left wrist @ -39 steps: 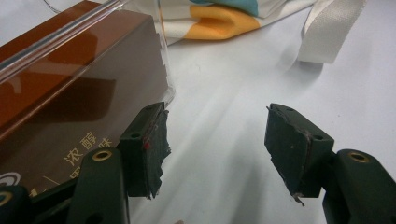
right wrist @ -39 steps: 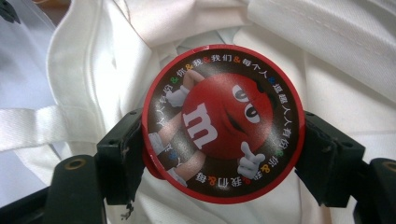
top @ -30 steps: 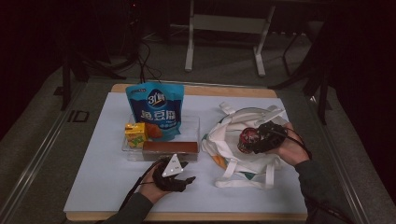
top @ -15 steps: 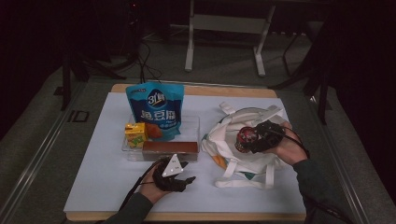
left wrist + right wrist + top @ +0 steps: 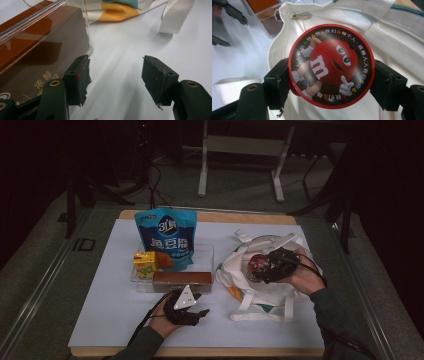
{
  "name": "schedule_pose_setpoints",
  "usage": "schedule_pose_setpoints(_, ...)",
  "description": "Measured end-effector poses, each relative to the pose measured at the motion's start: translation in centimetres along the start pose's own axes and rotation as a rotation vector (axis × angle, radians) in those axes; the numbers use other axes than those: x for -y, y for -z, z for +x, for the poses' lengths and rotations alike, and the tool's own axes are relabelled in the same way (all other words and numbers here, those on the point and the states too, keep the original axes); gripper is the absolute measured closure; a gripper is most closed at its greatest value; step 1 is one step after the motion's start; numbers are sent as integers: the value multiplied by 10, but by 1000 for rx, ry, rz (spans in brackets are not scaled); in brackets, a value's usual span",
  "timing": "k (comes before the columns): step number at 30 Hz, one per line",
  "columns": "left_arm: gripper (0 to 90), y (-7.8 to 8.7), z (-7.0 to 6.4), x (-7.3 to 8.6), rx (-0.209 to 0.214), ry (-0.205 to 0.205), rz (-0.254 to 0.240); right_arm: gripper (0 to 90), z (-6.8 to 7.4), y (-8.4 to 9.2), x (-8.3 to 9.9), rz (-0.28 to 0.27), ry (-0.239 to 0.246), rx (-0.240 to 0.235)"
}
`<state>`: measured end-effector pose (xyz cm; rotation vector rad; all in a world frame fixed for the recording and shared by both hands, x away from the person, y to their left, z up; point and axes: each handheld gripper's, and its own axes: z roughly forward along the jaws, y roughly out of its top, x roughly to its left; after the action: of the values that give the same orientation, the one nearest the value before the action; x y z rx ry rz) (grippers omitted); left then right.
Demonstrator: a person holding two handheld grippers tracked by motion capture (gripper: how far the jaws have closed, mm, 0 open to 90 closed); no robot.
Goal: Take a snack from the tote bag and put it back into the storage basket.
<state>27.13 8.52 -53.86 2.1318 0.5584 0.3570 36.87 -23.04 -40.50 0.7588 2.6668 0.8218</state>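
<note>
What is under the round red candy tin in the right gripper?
The white tote bag lies under the candy tin, which the right gripper grips. The tin covers the bag's opening, so its inside is hidden.

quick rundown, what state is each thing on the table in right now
round red candy tin: lid on, clamped between the right tongs, held over the bag
white tote bag: lying slumped on the table, mouth open, handles loose
left tongs: open, nothing between them, by the tray
clear tray: holds three items
blue snack pouch: upright, sealed
yellow juice carton: upright
brown box: lying flat, closed
</note>
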Motion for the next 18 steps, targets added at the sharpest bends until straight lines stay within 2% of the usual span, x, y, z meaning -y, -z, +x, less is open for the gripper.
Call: schedule_pose_setpoints(18,392,0,0,0,0,1,-1,254,9,4,-20,-18,47,-20)
